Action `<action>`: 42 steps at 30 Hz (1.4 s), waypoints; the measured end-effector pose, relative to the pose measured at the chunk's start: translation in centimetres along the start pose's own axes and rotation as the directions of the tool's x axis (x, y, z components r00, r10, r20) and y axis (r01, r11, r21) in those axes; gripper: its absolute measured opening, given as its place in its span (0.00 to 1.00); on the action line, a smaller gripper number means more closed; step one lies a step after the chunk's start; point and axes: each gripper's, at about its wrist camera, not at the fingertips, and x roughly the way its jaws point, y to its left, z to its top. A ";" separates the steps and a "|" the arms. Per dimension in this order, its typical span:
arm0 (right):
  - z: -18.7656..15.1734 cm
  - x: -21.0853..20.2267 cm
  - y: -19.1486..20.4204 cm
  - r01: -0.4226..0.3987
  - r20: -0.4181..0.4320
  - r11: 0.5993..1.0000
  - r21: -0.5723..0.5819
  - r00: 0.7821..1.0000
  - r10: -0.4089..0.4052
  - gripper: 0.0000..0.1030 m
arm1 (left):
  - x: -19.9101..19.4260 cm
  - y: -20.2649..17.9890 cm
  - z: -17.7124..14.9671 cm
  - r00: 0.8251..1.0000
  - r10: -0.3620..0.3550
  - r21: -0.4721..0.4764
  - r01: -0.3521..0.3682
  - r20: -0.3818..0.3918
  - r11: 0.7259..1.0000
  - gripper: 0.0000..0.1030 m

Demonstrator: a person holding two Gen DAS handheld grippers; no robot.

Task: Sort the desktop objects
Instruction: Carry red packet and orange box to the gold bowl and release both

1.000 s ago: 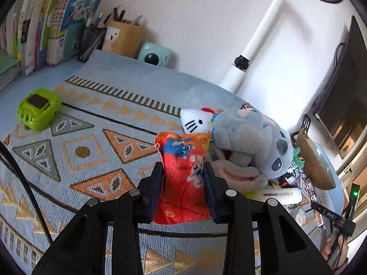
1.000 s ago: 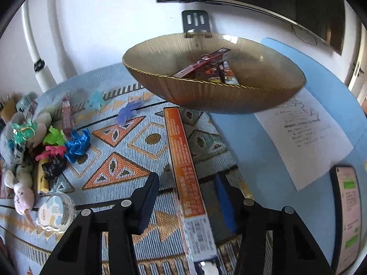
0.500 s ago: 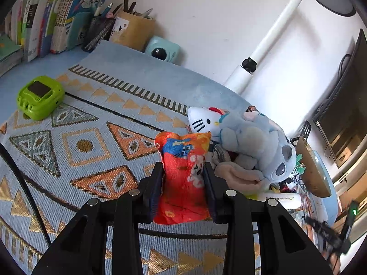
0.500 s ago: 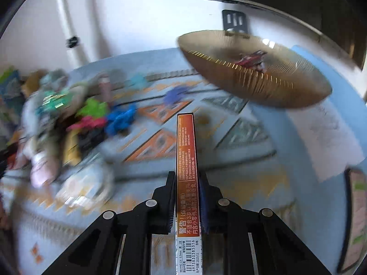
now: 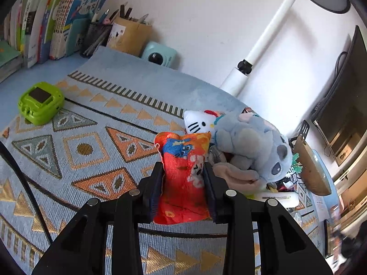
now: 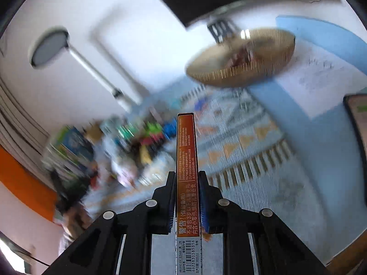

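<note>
My left claw (image 5: 183, 181) pinches the red plush pouch (image 5: 183, 174) over the patterned mat (image 5: 91, 151), just beside the plush heap (image 5: 250, 146). My right claw (image 6: 185, 197) clamps the narrow orange box (image 6: 185, 160); beyond it sits the blurred gold bowl (image 6: 243, 57).

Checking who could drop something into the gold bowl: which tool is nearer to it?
Right. The right tool faces the gold bowl ahead; the left tool sits far across the mat.
</note>
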 end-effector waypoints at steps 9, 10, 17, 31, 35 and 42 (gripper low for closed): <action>7.8 -7.8 0.8 0.049 0.376 0.999 0.022 0.925 -0.054 0.17 | -5.4 -9.0 3.2 0.979 -0.195 0.143 0.185 0.060 0.972 0.30; 8.5 -8.0 0.5 0.051 0.408 0.998 0.042 0.911 -0.064 0.17 | -5.2 -10.6 3.5 0.972 -0.234 0.158 0.225 0.039 0.961 0.30; 13.5 -3.4 -3.8 0.079 0.426 0.974 0.214 0.889 -0.166 0.17 | 0.4 -25.3 4.8 0.867 -0.480 0.235 0.498 -0.134 0.834 0.30; 18.0 4.1 -7.9 0.235 0.293 0.939 0.251 0.906 -0.305 0.41 | 17.5 -38.0 3.3 0.760 -0.555 0.060 0.606 -0.338 0.794 0.50; 17.2 3.3 -7.5 0.189 0.299 0.957 0.221 0.921 -0.251 0.44 | 16.0 -36.0 3.5 0.777 -0.540 0.064 0.588 -0.322 0.807 0.50; 14.6 1.4 -3.5 0.110 0.286 0.981 0.160 0.946 -0.153 0.54 | 10.2 -33.0 4.6 0.796 -0.535 0.097 0.578 -0.284 0.810 0.50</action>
